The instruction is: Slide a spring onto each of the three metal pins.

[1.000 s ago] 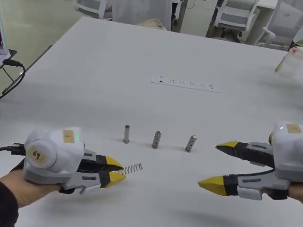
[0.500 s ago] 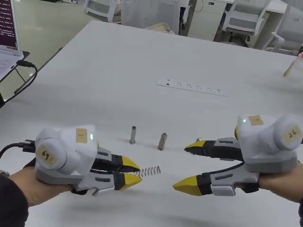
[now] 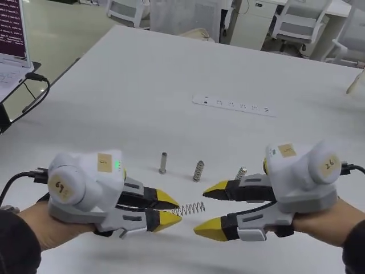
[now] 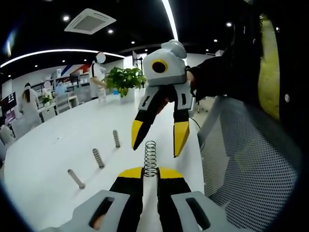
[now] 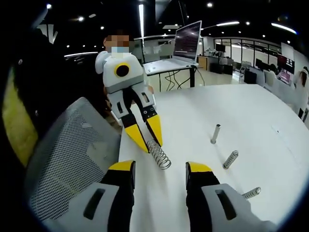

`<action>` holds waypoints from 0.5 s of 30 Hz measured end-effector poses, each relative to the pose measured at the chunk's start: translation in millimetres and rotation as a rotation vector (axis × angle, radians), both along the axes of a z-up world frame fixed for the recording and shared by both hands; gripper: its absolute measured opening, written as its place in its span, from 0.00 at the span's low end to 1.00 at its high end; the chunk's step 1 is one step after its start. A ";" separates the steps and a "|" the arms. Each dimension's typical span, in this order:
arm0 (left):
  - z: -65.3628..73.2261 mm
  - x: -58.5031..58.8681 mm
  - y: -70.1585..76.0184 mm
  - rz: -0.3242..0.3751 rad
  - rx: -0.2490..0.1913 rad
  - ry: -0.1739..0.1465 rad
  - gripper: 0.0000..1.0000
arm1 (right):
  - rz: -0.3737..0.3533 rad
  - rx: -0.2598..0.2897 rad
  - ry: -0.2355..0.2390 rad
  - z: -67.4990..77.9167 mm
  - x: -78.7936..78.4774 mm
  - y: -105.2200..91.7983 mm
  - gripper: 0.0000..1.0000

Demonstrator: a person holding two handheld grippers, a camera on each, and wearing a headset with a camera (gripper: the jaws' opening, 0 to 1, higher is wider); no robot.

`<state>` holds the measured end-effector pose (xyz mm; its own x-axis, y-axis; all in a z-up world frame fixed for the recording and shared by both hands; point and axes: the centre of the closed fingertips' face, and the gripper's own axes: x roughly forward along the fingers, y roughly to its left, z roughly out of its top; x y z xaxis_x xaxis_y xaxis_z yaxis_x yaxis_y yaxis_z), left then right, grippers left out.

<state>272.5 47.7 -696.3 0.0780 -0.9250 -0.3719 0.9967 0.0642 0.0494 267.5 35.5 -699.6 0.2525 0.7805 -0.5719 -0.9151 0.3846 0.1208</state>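
The middle pin (image 3: pixel 198 170) and right pin (image 3: pixel 241 172) already wear springs, the left pin (image 3: pixel 163 162) stands bare on the bench (image 3: pixel 142 85), and the left gripper (image 3: pixel 174 210) clamps the last spring (image 3: pixel 193 208) in its fingers (image 3: pixel 166 198), facing the right gripper (image 3: pixel 201 212), whose fingers (image 3: pixel 219 187) gape open.

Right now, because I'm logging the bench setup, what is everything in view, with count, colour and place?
table: one, white, under everything.
bare pin: one, grey metal, upright, left end of the row.
pins with springs: two, silver, middle and right end of the row.
loose spring: one, silver, level, gripped by one end.
power strip: one, white, flat beyond the pins.
laptop: one, purple screen, left of the table.
cable: one, black, beside the laptop.
office chairs: several, white-framed, past the far end.
left claw: one, yellow-tipped, shut on the loose spring.
right claw: one, yellow-tipped, open, facing the spring's free end.
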 end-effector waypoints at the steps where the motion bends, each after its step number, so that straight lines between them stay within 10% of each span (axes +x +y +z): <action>1: 0.5 -0.7 -0.8 -0.002 -0.001 0.001 0.02 | 0.004 0.000 0.002 -0.2 -0.5 0.5 0.36; 15: -2.2 -4.7 -2.6 -0.019 0.003 0.002 0.02 | 0.033 -0.013 -0.023 5.6 -1.9 1.0 0.10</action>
